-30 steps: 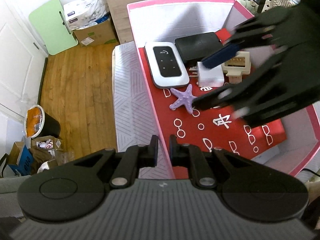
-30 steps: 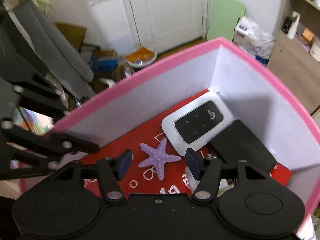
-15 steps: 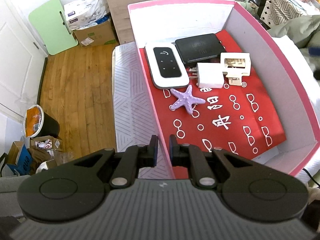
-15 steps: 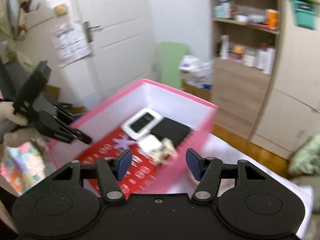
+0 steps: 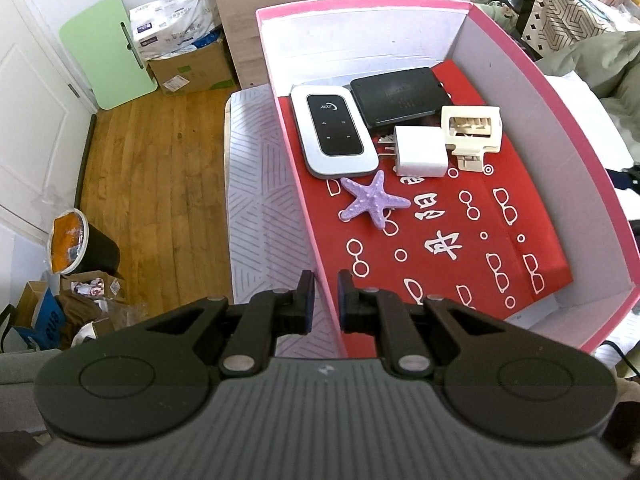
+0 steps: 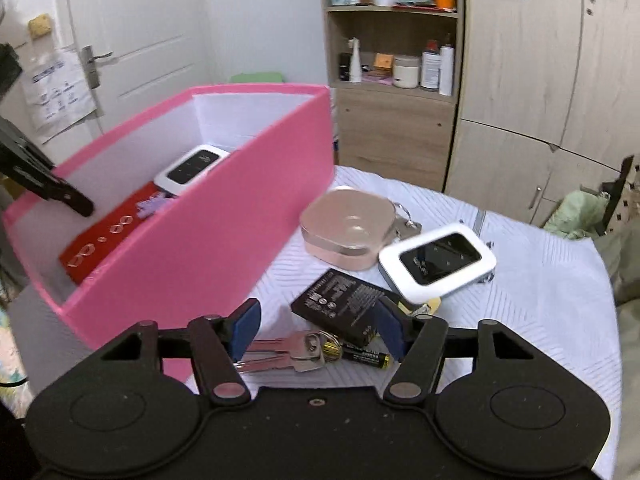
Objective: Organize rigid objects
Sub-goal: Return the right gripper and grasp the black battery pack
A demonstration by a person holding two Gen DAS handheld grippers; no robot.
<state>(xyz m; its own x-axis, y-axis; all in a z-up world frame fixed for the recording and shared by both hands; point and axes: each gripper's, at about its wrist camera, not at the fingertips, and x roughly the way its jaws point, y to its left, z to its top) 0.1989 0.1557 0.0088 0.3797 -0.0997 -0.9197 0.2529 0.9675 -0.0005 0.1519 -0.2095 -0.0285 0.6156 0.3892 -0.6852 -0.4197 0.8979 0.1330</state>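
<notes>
My left gripper (image 5: 322, 294) is clamped on the near wall of the pink box (image 5: 592, 120), steadying it; cardboard, so it will flex if I tug. My right gripper (image 6: 316, 326) hangs over the loose items on the table beside the box, jaws opening, nothing between them. The pink case (image 6: 346, 232) looks smooth and bulky: grip across its flat sides. The black battery (image 6: 340, 306) is thin and stiff: pinch its long edges. The keys (image 6: 286, 354) are small and slippery.

Pocket router (image 5: 334, 131), white with black panel: "XOZ". Red liner (image 5: 440, 240) in pink box (image 5: 592, 184): white Chinese characters, not legible.
</notes>
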